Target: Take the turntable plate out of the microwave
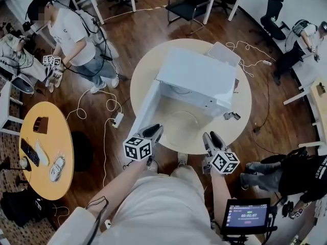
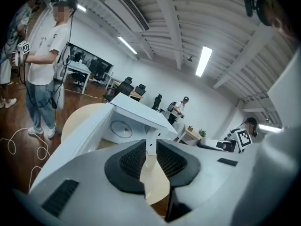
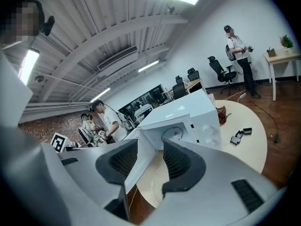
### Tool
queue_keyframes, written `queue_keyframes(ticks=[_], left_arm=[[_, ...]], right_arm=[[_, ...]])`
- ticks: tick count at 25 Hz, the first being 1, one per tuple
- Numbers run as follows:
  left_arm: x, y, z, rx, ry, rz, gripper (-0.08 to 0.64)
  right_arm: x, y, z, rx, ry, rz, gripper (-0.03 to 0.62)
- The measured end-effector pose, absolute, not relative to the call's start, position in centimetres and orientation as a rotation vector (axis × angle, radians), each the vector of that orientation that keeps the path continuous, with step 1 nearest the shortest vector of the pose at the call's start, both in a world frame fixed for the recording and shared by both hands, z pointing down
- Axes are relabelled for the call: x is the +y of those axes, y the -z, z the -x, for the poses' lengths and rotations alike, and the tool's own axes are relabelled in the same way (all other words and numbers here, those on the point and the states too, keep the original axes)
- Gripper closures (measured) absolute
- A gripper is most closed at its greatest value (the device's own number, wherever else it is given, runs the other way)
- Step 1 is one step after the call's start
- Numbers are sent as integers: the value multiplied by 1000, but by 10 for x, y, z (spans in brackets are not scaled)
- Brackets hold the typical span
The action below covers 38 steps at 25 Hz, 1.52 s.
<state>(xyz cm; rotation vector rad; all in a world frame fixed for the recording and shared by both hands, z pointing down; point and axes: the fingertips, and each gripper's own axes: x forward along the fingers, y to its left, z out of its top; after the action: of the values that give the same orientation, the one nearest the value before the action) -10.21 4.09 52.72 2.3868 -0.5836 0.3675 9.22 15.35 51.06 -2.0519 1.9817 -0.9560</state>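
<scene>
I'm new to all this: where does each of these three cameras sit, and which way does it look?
Head view: on the person's head, looking steeply down at the open microwave on the round table; torso, forearms, left gripper and right gripper show.
Left gripper view: on that gripper, facing along its slightly parted jaws into the microwave; its jaws fill the foreground.
Right gripper view: on that gripper, facing along its open jaws at the microwave's front; its jaws show.
Shared: all three show the microwave and table.
</scene>
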Motion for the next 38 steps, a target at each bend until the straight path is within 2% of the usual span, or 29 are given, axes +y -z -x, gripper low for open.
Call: queue_keyframes(ticks=[16, 24, 38], left_arm=[[53, -496, 162, -479, -315, -2488, 483], [65, -507, 185, -451, -331, -2512, 483], [98, -510, 188, -458, -289, -2511, 483]], right_arm=[[202, -474, -65, 1780, 748, 2268, 445], [238, -454, -49, 1763, 635, 2367, 445], [308, -458, -54, 1676, 604, 2425, 445]])
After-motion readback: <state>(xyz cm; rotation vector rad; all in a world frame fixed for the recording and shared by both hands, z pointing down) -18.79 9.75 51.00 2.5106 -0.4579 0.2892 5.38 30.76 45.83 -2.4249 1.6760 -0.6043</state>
